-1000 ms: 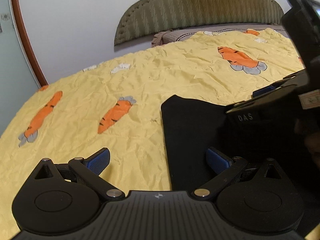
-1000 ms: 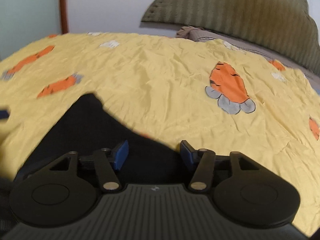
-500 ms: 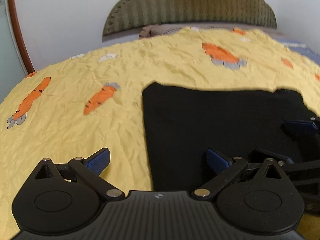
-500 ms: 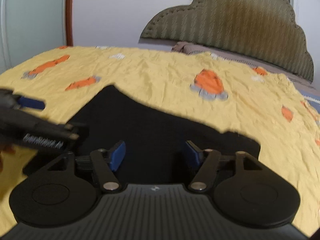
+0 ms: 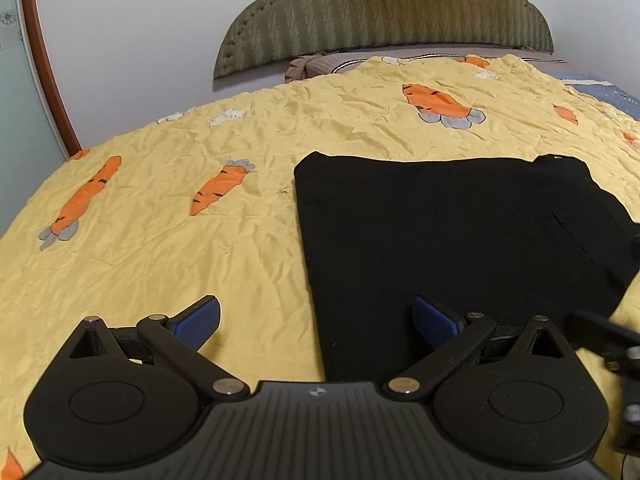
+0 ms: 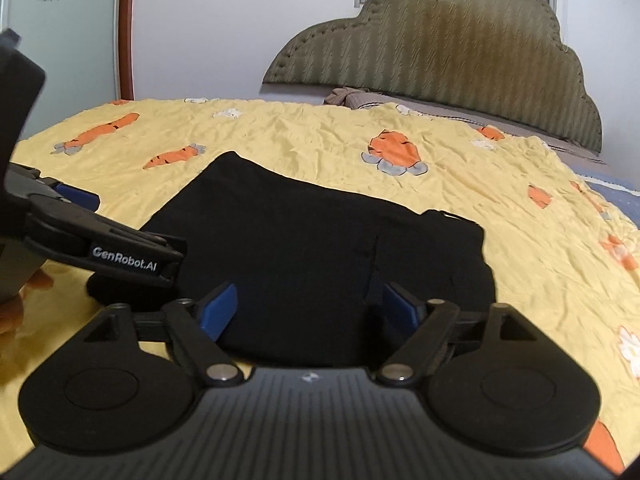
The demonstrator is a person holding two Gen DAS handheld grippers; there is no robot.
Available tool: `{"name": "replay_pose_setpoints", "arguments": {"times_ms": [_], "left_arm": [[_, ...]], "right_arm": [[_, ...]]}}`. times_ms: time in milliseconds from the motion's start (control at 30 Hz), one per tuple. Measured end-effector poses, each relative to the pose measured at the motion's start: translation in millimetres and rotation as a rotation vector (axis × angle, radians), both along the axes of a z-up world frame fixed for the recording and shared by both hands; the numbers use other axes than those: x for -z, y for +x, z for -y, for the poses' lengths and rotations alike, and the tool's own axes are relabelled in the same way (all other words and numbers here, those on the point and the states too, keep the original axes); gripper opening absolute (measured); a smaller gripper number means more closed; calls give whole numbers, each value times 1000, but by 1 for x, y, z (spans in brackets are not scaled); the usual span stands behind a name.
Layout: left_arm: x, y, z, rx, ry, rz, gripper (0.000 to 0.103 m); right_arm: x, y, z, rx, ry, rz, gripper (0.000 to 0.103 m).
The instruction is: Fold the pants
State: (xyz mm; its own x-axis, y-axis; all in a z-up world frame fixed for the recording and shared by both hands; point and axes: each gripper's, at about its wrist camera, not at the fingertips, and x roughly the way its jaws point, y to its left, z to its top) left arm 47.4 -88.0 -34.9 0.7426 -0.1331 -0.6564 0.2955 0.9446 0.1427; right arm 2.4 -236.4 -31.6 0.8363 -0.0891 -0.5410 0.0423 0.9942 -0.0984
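Note:
The black pants (image 5: 452, 232) lie folded into a flat rectangle on the yellow carrot-print bedspread (image 5: 160, 216); they also show in the right wrist view (image 6: 320, 248). My left gripper (image 5: 316, 316) is open and empty, raised over the pants' near left edge. My right gripper (image 6: 308, 304) is open and empty, above the pants' near edge. The left gripper shows at the left of the right wrist view (image 6: 76, 216). A part of the right gripper shows at the right edge of the left wrist view (image 5: 608, 336).
A padded olive headboard (image 5: 380, 12) and a pillow (image 5: 316, 64) stand at the far end of the bed. A wood-framed door (image 5: 40, 64) is at the left by the white wall. A blue sheet edge (image 5: 600, 88) shows far right.
Both grippers have pulled back and up from the pants, empty. The right gripper has left the middle of the left wrist view, and the whole folded rectangle now shows.

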Motion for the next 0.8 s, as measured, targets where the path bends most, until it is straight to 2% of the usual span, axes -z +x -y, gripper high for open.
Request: {"name": "replay_pose_setpoints", "arguments": {"times_ms": [133,433,567,733,800], "left_arm": [[-4,-10,-6,6,-3,7,103],[-5,-27,-19,-4,-19,-5,103],[-6,-36,-27,0,-25,5,103],[-10,-48,-37,-14,12,72,103],[-10,-48,-43,-31,19,72,103]], "right_arm": [[-13,-26,-1,-2,-7,28,81],[-36,-82,-1,-10,13,77,95],[-35,-90,-11,-15,21,68,103],[-28,-88,-28,-50,37,43,103],[-26,-88,-35,-67,26,37,103]]}}
